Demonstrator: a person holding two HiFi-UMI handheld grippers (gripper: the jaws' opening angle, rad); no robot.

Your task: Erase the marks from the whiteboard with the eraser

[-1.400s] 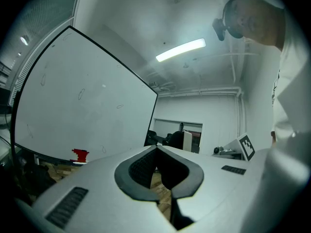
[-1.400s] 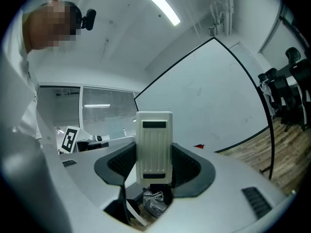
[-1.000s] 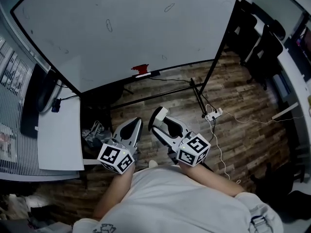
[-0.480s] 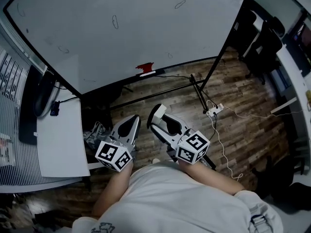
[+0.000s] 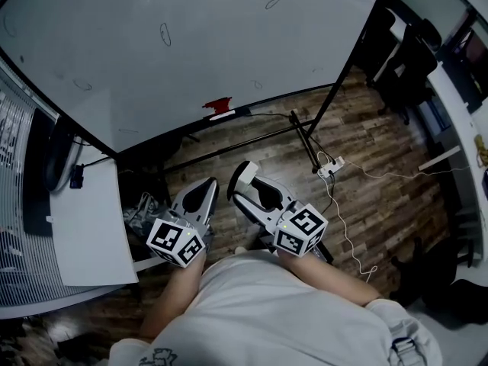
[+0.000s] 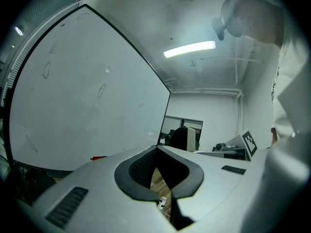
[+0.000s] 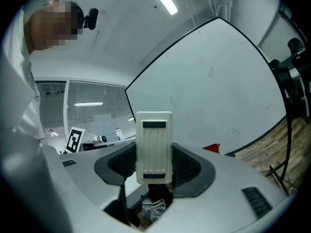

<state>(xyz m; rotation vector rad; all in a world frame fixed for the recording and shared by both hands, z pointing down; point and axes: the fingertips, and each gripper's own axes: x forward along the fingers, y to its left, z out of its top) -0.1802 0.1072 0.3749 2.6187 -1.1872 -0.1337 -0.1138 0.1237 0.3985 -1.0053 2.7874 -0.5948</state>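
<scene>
The left gripper (image 6: 156, 148) has its fingers (image 6: 138, 171) brought together at the tips, with nothing between them; only a narrow slit lower down shows the floor behind. The right gripper (image 7: 154, 165) has its fingers (image 7: 192, 168) clamped on the eraser (image 7: 154, 147), which stands upright between the dark ribbed pads and rises above them; it is a cream plastic block, rectangular with rounded corners, grooved lengthwise, with a dark slot at each end.

Both grippers hang low in front of the whiteboard (image 5: 191, 59), well apart from its surface, side by side and pointing toward it; the eraser touches no part of the whiteboard. The whiteboard is a large white panel in a thin black frame; small looped pen marks (image 5: 165, 34) are scattered over it, thin and dark. A small red object (image 5: 219, 105) sits on the ledge at the whiteboard's bottom edge. Below the whiteboard, the black tubular stand (image 5: 305, 139) crosses the wood-plank floor (image 5: 381, 197); a white power strip (image 5: 330, 168) with a thin trailing cable lies just beside the stand's foot. Left of the whiteboard's lower corner stands a white table (image 5: 84, 227); right of the whiteboard are black office chairs (image 5: 408, 67). The grippers' shells are smooth grey plastic.
</scene>
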